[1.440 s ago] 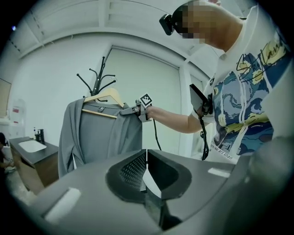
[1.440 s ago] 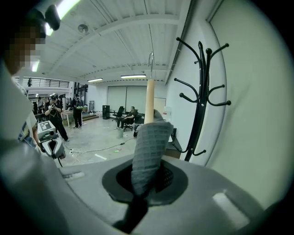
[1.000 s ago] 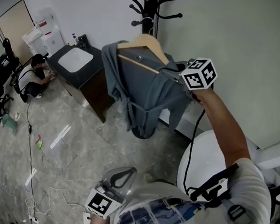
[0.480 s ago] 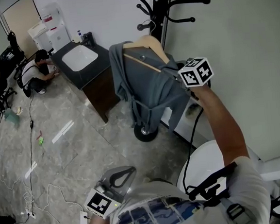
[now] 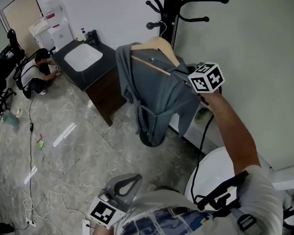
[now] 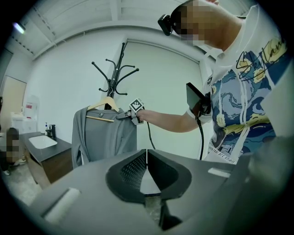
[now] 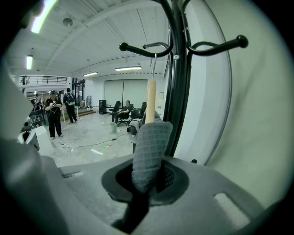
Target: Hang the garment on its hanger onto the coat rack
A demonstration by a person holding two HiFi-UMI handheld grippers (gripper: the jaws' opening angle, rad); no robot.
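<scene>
A grey garment [image 5: 155, 96] hangs on a wooden hanger [image 5: 156, 43] right beside the black coat rack [image 5: 172, 10]. My right gripper [image 5: 183, 76] holds it at the shoulder, arm stretched out. In the right gripper view a fold of the garment [image 7: 149, 151] sits pinched between the jaws, which are starting to open. The hanger [image 7: 150, 101] rises above it, its wire hook [image 7: 155, 59] just under a rack arm [image 7: 142, 46]. My left gripper [image 5: 125, 185] stays low near my body, shut on nothing. From there the garment [image 6: 98, 137] is seen hanging in front of the rack [image 6: 117, 75].
A dark cabinet with a white sink [image 5: 83, 58] stands left of the rack. A white round table [image 5: 213, 170] is below my right arm. Cables [image 5: 36, 201] trail over the floor. People [image 5: 35, 73] sit or crouch at the far left. The wall [image 5: 254, 54] is close behind the rack.
The garment and right gripper have shifted slightly right, closer to the rack pole. The left gripper has not moved.
</scene>
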